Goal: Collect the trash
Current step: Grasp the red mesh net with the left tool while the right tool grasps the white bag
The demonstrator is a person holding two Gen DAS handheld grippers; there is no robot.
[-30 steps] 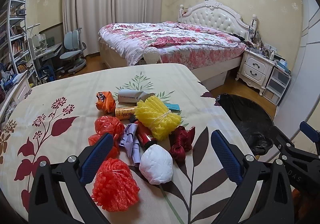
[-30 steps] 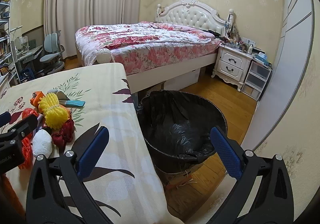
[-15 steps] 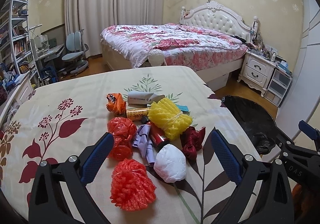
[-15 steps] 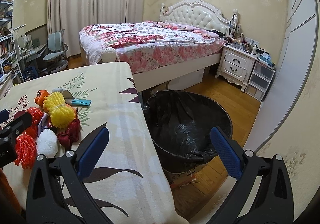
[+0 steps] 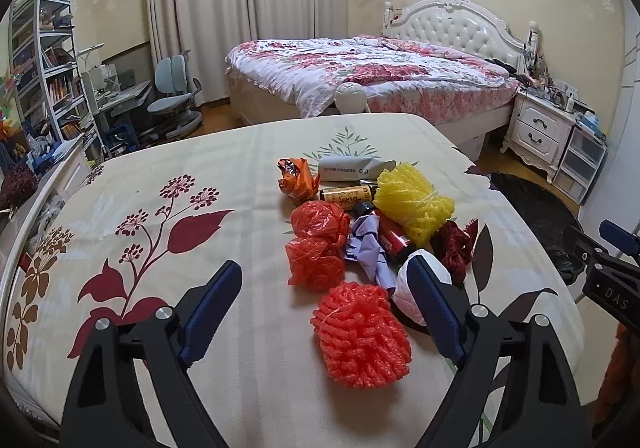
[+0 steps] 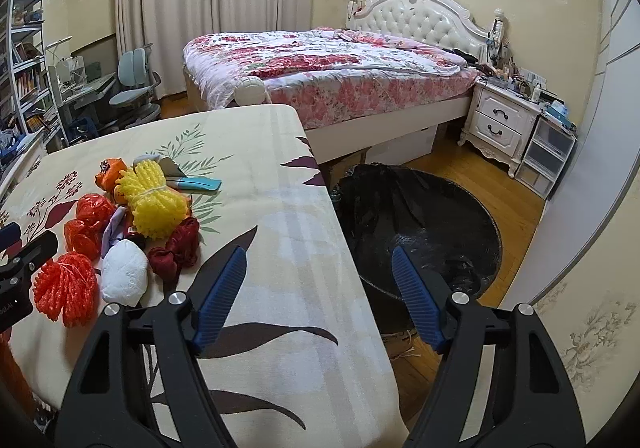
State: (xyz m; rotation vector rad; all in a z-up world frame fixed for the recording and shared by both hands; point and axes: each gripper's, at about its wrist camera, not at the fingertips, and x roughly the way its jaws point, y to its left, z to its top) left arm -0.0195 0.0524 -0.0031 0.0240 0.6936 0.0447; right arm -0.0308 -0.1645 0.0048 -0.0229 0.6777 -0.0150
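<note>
A pile of trash lies on the cloth-covered table (image 5: 160,176): an orange foam net (image 5: 362,334), a white wad (image 5: 404,288), two red plastic bags (image 5: 316,240), a yellow foam net (image 5: 414,202), purple paper (image 5: 370,248), dark red wrappers (image 5: 454,244), bottles and a grey box (image 5: 352,166). My left gripper (image 5: 324,302) is open and empty, just before the orange net. My right gripper (image 6: 318,286) is open and empty above the table's right edge, with the pile (image 6: 120,232) to its left. A black-lined trash bin (image 6: 420,224) stands on the floor right of the table.
A bed (image 5: 360,76) with a floral cover stands behind the table. A white nightstand (image 6: 502,124) and drawer unit (image 6: 550,156) are at the right wall. A desk, chair (image 5: 172,100) and bookshelf (image 5: 44,60) fill the left side.
My left gripper has swung left and drawn back, so the pile now sits right of centre. My right gripper has turned left and its jaws have narrowed somewhat.
</note>
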